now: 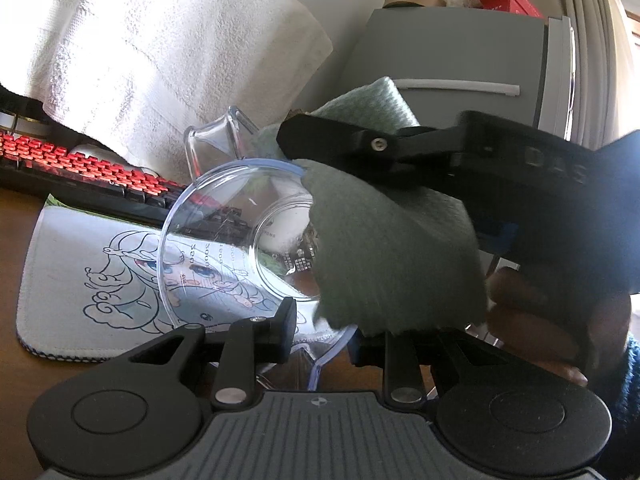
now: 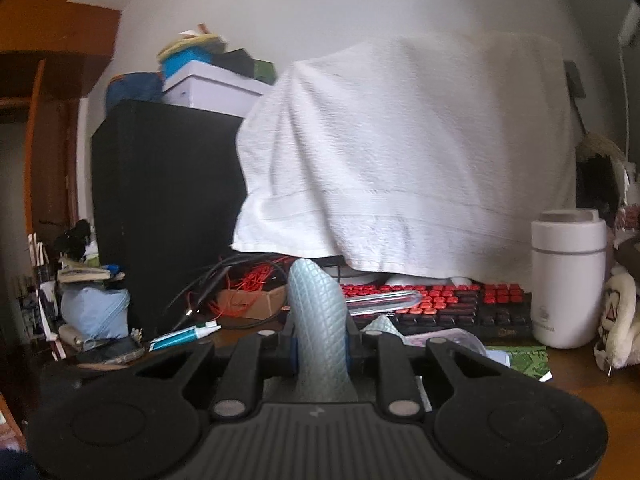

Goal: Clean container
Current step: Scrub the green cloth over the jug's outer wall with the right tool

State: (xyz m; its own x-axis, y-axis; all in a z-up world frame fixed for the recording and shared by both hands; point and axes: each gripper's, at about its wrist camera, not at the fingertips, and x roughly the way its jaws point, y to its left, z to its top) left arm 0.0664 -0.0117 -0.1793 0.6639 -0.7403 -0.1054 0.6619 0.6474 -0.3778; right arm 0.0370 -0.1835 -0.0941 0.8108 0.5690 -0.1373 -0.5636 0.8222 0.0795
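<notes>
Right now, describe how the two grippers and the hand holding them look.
Both grippers are matte black with linked finger arms, silver pivot pins, round side discs and a ribbed grey base. The right gripper bears raised lettering on its body. The hand shows a dark blue knitted cuff.

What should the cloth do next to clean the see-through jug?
Probably push the green cloth deeper into the clear jug and wipe around. The right hand-held gripper pinches it at the rim, while the left hand-held gripper grips the tilted jug's edge.

Left tool [image 1: 320, 344] clamped low; right tool [image 2: 320, 344] pinched closed, crossing above it
</notes>
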